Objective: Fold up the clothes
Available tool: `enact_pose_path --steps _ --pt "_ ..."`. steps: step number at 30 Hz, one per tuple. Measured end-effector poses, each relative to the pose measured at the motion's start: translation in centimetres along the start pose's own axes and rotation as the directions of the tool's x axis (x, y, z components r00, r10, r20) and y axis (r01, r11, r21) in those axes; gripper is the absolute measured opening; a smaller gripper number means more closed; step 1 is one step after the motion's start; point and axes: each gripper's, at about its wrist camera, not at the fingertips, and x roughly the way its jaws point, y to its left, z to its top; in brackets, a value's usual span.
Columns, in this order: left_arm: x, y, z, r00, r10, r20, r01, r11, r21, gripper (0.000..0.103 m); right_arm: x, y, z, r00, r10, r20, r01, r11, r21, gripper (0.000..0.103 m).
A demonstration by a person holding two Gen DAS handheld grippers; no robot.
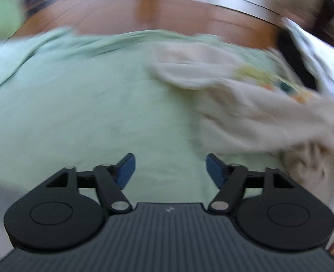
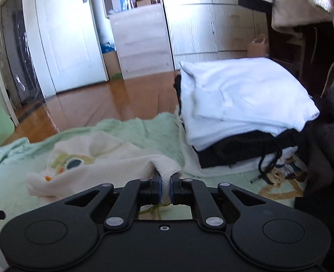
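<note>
On green bedding [image 2: 144, 127]: cream garment [image 2: 103, 158] with printed motif, waffle-textured, lying rumpled and partly lifted. Right gripper [image 2: 164, 189] clamped on a raised fold of that garment, cloth bunched between the blue pads [image 2: 158, 184]. Left gripper [image 1: 169, 170] wide, nothing between the blue pads [image 1: 126, 170], held above bare green bedding just beside the cream garment [image 1: 257, 104]. Left view heavily blurred; cloth detail there unreliable.

Behind and to the right: stack of clothes [image 2: 239, 99], white items on top, dark items beneath, a cord trailing at its near edge. Wooden floor [image 2: 87, 99] beyond the bedding edge; white door [image 2: 69, 34] and drawers [image 2: 212, 29] further back.

Stage, as a judgement: one garment in hand, not lying folded; not settled whether being spread out for folding or drawn over mid-fold.

Risks noted:
- Grip on a thick bunch rather than a clean edge or corner; likely to drag the whole garment into a heap instead of a flat layer.
- Single hold only; free side liable to trail, twist and crease.
- Green bedding loose and wrinkled underneath; could be caught with the garment if the left gripper closes low.
- Stack close by on the right; a wide sweep could knock it or snag the trailing cord.
- Bedding edge near; slack cloth could slide off toward the floor.
</note>
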Motion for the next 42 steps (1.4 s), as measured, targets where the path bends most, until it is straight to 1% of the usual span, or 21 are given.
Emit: enact_pose_path --steps 1,2,6,9,13,17,19,20,23,26,28,31,32,33,34,35,36,37,38,39,42 --pt "1.1 -1.0 -0.2 0.997 -0.071 0.001 0.071 0.995 0.064 0.086 0.1 -0.1 0.0 1.000 -0.005 -0.004 0.005 1.000 -0.006 0.009" --pt "2.0 -1.7 -0.4 0.995 -0.103 -0.003 0.103 0.989 0.110 0.086 0.1 -0.1 0.0 1.000 -0.013 -0.005 0.013 1.000 -0.018 0.009" --pt "5.8 -3.5 -0.9 1.000 0.006 -0.008 -0.005 0.982 0.190 0.086 0.3 1.0 0.0 0.998 -0.054 0.022 0.056 0.993 -0.108 0.008" --pt "7.1 -3.7 -0.2 1.000 0.022 -0.018 -0.019 0.991 0.133 0.087 -0.9 2.4 0.4 0.999 -0.006 0.037 0.013 0.984 -0.175 0.008" --pt "8.8 -3.9 0.8 0.999 0.041 -0.032 -0.039 0.998 0.057 0.090 -2.2 3.3 1.6 0.998 0.055 0.018 -0.049 0.972 -0.230 0.008" --pt "10.5 -4.2 1.8 0.997 0.052 -0.050 -0.053 0.999 -0.013 0.096 -2.2 3.8 3.8 0.999 0.019 -0.030 -0.026 0.962 -0.271 0.008" --pt "10.8 -4.4 2.1 0.997 0.014 -0.073 -0.016 1.000 -0.016 0.096 -2.1 4.0 4.8 0.999 -0.027 -0.029 0.017 0.949 -0.315 0.008" --pt "10.8 -4.5 2.3 0.997 -0.006 -0.080 0.006 1.000 -0.010 0.096 -2.1 4.0 5.0 0.998 -0.060 -0.003 0.055 0.931 -0.360 0.008" --pt "9.5 -5.8 2.1 0.998 -0.046 -0.032 0.049 0.993 0.106 0.096 -1.3 2.8 5.4 0.992 -0.127 -0.025 0.112 0.938 -0.329 0.008" --pt "8.9 -7.6 1.6 0.999 -0.031 0.034 0.022 0.968 0.250 0.096 -0.3 1.7 4.9 0.983 -0.178 -0.049 0.155 0.939 -0.307 0.008" --pt "9.3 -8.9 1.2 1.000 -0.006 0.020 0.000 0.951 0.310 0.103 0.3 1.4 4.4 0.978 -0.202 -0.053 0.177 0.935 -0.308 0.008" --pt "11.3 -10.5 0.5 0.997 0.063 -0.035 -0.044 0.922 0.384 0.103 0.8 1.3 4.0 0.978 -0.205 -0.028 0.187 0.935 -0.302 0.008" --pt "11.8 -10.4 0.6 0.996 0.081 -0.032 -0.063 0.926 0.372 0.103 0.6 1.1 4.0 0.982 -0.186 -0.025 0.172 0.945 -0.277 0.008" --pt "12.1 -10.2 0.8 0.996 0.087 -0.029 -0.072 0.937 0.341 0.100 0.4 1.0 4.0 0.986 -0.167 -0.022 0.156 0.955 -0.252 0.008" --pt "12.0 -9.5 1.4 0.998 0.062 -0.023 -0.054 0.963 0.263 0.094 0.2 0.8 4.0 0.989 -0.145 -0.027 0.135 0.964 -0.227 0.008" --pt "11.8 -8.8 2.0 0.999 0.034 -0.018 -0.030 0.983 0.181 0.076 0.0 0.6 4.1 0.992 -0.123 -0.030 0.115 0.972 -0.204 0.008" --pt "11.5 -8.0 2.8 1.000 -0.002 -0.018 0.004 0.995 0.102 0.062 0.0 0.5 4.2 0.994 -0.106 -0.034 0.097 0.977 -0.190 0.008" --pt "11.3 -7.2 3.7 0.999 -0.024 -0.032 0.026 0.998 0.049 0.054 -0.3 0.4 4.3 0.995 -0.091 -0.037 0.083 0.980 -0.178 0.008" --pt "11.0 -6.9 4.4 0.999 -0.021 -0.038 0.023 0.999 0.035 0.032 -0.6 0.4 4.3 0.996 -0.081 -0.039 0.073 0.983 -0.168 0.008" --pt "10.3 -6.7 5.1 1.000 -0.014 -0.021 0.015 0.999 0.048 0.015 -0.9 0.5 4.4 0.997 -0.069 -0.044 0.061 0.985 -0.161 0.008" --pt "8.1 -6.2 7.4 0.999 0.016 0.047 -0.020 0.995 0.094 0.007 -2.1 1.2 5.3 0.999 0.013 -0.044 -0.019 0.990 -0.141 0.008"
